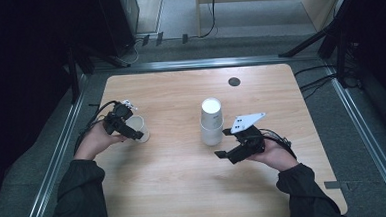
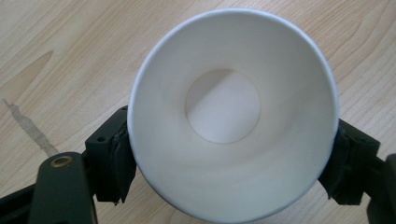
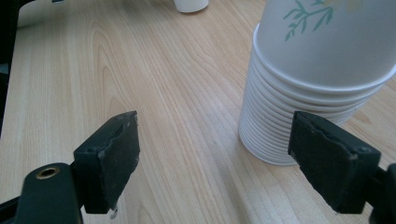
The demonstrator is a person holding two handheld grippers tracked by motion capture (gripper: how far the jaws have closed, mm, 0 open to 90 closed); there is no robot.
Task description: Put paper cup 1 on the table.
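On the left half of the wooden table (image 1: 185,189), my left gripper (image 1: 132,129) stands over a single white paper cup (image 1: 138,127) that sits upright, mouth up, on the tabletop. Seen along my left gripper's own jaws, the cup (image 2: 233,116) lies between the two black pads (image 2: 119,161), its rim just beside each pad; whether the pads touch the wall I cannot tell for certain, and the cup shows no squeeze or dent, so I read the jaws as standing apart around it rather than clamped. Near the table's middle stands a stack of paper cups (image 1: 211,121), mouths down, the top one printed with a green sprig (image 3: 306,16). My right gripper (image 1: 228,144) rests low just beside that stack, on its near right side, jaws wide apart and holding nothing; in the right gripper view the stack (image 3: 303,93) rises just beyond the right-hand pad (image 3: 329,161), not between the pads, with bare wood in the gap. Farther off in that view, the single cup's base (image 3: 190,4) shows at the top edge. A dark round grommet (image 1: 234,81) marks the far side of the table.
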